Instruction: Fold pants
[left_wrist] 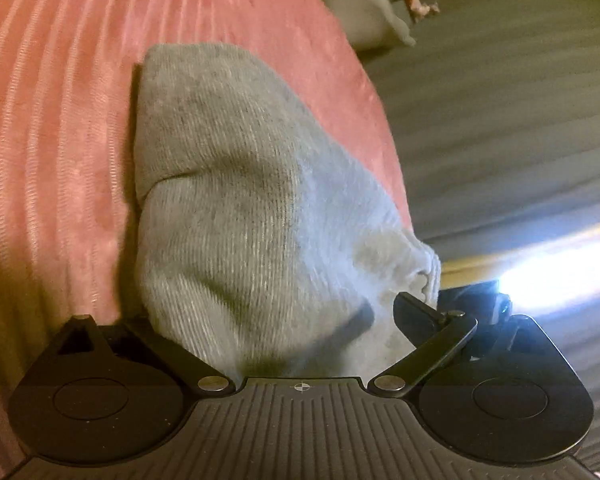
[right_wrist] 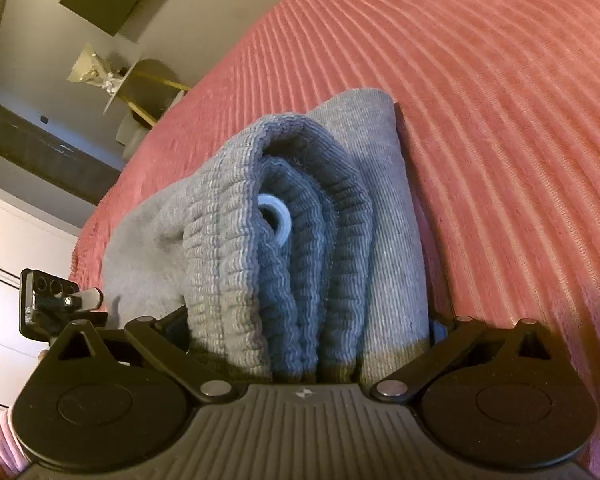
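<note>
Pink ribbed bedspread (right_wrist: pixel 500 120) covers the bed and fills most of both wrist views, with grey carpeted floor (left_wrist: pixel 500 120) beyond its edge in the left view. On the bedspread lies the folded bundle of grey knit pants (left_wrist: pixel 236 184), its layers stacked; in the right view the ribbed elastic waistband (right_wrist: pixel 260 248) faces the camera, with a pale round eyelet (right_wrist: pixel 276 220) tucked in its folds. The left tool (left_wrist: pixel 300 320) stands wide, fabric lying between its jaws, which do not press on it. The right tool (right_wrist: pixel 308 332) straddles the waistband end, its fingertips hidden by cloth, so I cannot tell whether it grips.
</note>
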`<state>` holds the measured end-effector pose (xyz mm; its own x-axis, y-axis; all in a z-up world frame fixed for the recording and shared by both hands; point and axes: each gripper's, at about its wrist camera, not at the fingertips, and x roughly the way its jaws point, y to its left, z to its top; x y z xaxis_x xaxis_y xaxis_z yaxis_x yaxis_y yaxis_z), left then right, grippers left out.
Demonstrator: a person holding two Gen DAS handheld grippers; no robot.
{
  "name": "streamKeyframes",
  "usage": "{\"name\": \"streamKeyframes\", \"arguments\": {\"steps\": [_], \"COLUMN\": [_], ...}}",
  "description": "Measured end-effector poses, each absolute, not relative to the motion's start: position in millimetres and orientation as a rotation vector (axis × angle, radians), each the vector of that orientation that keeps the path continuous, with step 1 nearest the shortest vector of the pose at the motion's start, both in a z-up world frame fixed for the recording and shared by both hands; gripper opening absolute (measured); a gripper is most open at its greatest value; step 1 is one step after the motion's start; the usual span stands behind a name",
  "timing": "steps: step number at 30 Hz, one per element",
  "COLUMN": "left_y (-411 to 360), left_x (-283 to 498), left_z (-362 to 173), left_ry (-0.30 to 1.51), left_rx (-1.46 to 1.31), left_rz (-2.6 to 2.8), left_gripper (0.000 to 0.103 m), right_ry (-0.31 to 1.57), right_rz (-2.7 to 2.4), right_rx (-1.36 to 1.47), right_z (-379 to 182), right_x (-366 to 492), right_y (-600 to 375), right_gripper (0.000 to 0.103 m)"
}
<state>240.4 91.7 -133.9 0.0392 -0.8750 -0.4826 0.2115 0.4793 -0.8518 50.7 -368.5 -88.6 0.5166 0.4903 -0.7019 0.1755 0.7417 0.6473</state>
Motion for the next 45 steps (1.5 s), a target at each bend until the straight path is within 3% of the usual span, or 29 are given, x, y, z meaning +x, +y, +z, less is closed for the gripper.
{"name": "streamKeyframes", "arguments": {"steps": [4,13,25,26,27,28,30,33,45], "left_y": [69.7,74.4,54.6,51.3,46.4,45.6,54.2,54.9,82.5], "left_x": [231.0,232.7,218.7,214.1,209.0,204.7,199.8,190.3,170.3], "left_z": [-123.0,-138.5,-124.0,-119.9,-115.6,-109.9,-100.5,-90.4,-42.5], "left_ry": [1.224,1.239,1.222,1.209,1.198,1.192,1.172,1.135,0.963], "left_rx": [-0.537,-0.636,-0.543,-0.508,-0.447,-0.382,-0.397,-0.383,-0.396], "left_rz": [-0.967,-0.970,-0.878,-0.858,-0.816,-0.776,-0.774,-0.771,-0.850], "left_gripper": [0.100,0.099,0.103,0.097,0.078,0.068,0.049,0.045,0.041], "right_ry": [1.030,1.110,1.179,1.168,1.157,1.142,1.095,1.023,0.867], "right_rz": [0.206,0.152,0.106,0.069,0.040,0.013,0.002,-0.008,0.016], "right_rx": [0.712,0.545,0.571,0.574,0.559,0.519,0.483,0.554,0.621], "right_z": [-87.1,-66.8,-72.5,-70.9,-68.9,-62.7,-49.1,-33.6,16.9], "right_x": [45.5,55.3,83.0,84.1,84.8,83.3,77.2,62.3,36.3], "right_y": [-362.5,-322.8,-312.2,-307.9,-303.8,-293.6,-280.3,-278.3,-261.9], "right_gripper": [0.101,0.099,0.101,0.101,0.100,0.097,0.072,0.062,0.060]}}
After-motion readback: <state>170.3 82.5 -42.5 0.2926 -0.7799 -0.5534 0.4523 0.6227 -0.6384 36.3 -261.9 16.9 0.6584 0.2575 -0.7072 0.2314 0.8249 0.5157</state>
